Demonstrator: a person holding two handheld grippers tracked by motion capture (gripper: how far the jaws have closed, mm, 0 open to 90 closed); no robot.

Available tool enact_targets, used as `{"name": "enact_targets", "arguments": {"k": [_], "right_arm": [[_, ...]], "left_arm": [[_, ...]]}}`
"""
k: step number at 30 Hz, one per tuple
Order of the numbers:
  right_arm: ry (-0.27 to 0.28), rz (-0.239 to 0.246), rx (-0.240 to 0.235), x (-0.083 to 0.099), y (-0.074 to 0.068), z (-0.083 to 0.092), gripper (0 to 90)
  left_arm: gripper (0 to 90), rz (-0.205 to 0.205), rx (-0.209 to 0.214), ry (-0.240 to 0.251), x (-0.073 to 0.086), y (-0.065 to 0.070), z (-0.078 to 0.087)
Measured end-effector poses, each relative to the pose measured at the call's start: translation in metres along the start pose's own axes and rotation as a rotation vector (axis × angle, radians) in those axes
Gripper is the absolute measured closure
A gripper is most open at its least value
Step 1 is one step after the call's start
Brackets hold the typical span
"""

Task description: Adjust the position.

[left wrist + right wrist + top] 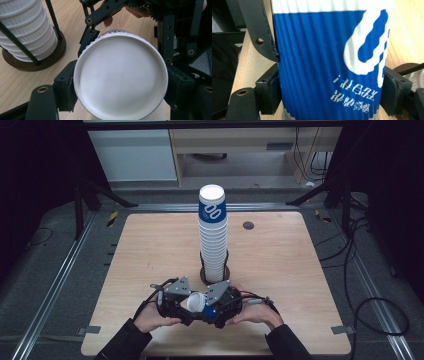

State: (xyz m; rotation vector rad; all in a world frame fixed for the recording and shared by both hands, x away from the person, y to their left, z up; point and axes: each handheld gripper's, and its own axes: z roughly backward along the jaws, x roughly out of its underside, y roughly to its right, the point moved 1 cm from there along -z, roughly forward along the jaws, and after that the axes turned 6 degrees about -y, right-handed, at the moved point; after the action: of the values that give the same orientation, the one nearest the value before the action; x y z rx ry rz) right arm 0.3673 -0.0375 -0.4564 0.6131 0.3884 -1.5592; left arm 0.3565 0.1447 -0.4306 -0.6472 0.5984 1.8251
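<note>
Wooden surface: both claws, left claw and right claw, grip one cup; stack at 12 o'clock. Advise releasing one claw only while the other holds firm.

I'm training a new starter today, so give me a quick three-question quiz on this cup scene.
1. True or false: the stack of cups stands in a holder on the table.
2. What do both tools grip?
3. Where is the left tool clamped: A) the rim end, B) the blue wall?

Key:
1. True.
2. One blue and white paper cup, between the left tool and the right tool.
3. A.
</note>
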Motion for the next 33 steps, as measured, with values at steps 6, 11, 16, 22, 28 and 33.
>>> {"name": "enact_targets", "arguments": {"k": [6, 11, 16, 22, 28, 33], "right_arm": [[0.004, -0.021, -0.002, 0.0, 0.002, 0.0, 16.7], [0.015, -0.057, -0.01, 0.001, 0.004, 0.001, 10.1], [0.045, -0.078, 0.001, 0.002, 0.008, 0.007, 7.5], [0.115, -0.124, 0.021, 0.006, 0.014, 0.021, 5.6], [0.169, -0.173, 0.048, 0.014, 0.021, 0.035, 5.3], [0.205, -0.201, 0.048, 0.019, 0.023, 0.037, 5.4]], "left_arm": [[26.0, -0.002, -0.018, 0.008, -0.001, 0.001, 0.003], [26.4, 0.003, -0.011, 0.026, -0.001, 0.0, 0.006], [26.4, 0.015, -0.016, 0.056, 0.001, -0.004, 0.015], [26.3, 0.027, -0.036, 0.088, 0.003, -0.01, 0.028], [26.3, 0.062, -0.047, 0.148, 0.008, -0.02, 0.04], [26.3, 0.075, -0.035, 0.213, 0.008, -0.023, 0.044]]}}
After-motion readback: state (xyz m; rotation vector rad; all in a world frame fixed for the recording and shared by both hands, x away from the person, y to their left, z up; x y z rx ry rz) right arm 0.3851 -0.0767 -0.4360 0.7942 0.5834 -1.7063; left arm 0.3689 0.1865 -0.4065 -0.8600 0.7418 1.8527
